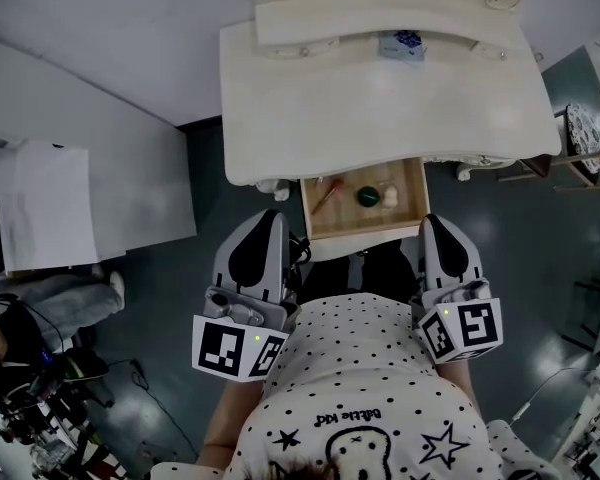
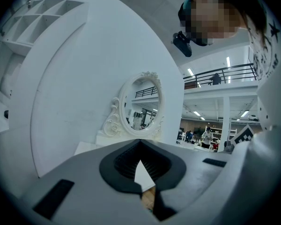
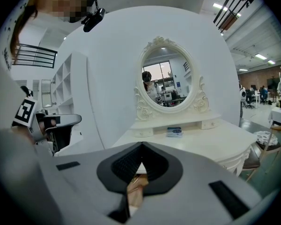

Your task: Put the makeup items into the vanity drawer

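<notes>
Three makeup items already lie in the open drawer at the bench's front edge (a small box near its back edge may be left). The left gripper and right gripper are both closed and empty.

Watching from my end, the place looks like a big open hall. There's a glossy dark floor and a curved white wall behind a cream vanity table with an ornate oval mirror. White cubby shelves stand left of it, and a cushioned chair sits to its right. Strip lights run overhead, plus a railed upper walkway.
</notes>
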Motion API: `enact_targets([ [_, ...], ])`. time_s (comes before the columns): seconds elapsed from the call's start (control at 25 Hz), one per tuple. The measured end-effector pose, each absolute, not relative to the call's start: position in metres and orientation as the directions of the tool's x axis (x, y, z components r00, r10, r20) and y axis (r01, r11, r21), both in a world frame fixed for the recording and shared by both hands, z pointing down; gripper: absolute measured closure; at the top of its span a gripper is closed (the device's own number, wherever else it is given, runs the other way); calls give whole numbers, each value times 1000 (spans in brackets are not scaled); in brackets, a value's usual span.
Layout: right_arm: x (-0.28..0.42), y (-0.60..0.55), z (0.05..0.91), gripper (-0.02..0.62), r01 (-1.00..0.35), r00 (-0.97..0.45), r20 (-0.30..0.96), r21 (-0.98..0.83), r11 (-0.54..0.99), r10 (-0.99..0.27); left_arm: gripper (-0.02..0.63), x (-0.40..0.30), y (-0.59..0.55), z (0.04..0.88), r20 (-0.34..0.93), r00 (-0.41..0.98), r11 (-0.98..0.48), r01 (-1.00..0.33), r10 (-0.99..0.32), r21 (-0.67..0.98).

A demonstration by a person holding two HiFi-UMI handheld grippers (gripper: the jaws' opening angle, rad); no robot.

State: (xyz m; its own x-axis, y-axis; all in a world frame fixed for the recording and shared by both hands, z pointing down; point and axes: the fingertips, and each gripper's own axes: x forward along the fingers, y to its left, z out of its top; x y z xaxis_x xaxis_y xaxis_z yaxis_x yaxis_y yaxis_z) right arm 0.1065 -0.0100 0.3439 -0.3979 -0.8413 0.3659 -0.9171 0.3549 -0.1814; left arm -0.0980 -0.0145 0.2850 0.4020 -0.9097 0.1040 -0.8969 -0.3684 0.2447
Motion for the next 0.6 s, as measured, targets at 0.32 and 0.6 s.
enact_targets([
  [0.32, 109, -9, 345, 588, -918, -395, 370, -184, 350, -841, 604, -96, -15, 284, 104, 406, -372, -895, -908, 245],
  [0.6, 110, -9, 348, 588, -919, -392, 371, -188, 345, -842, 604, -95, -15, 286, 102, 408, -375, -894, -907, 244],
])
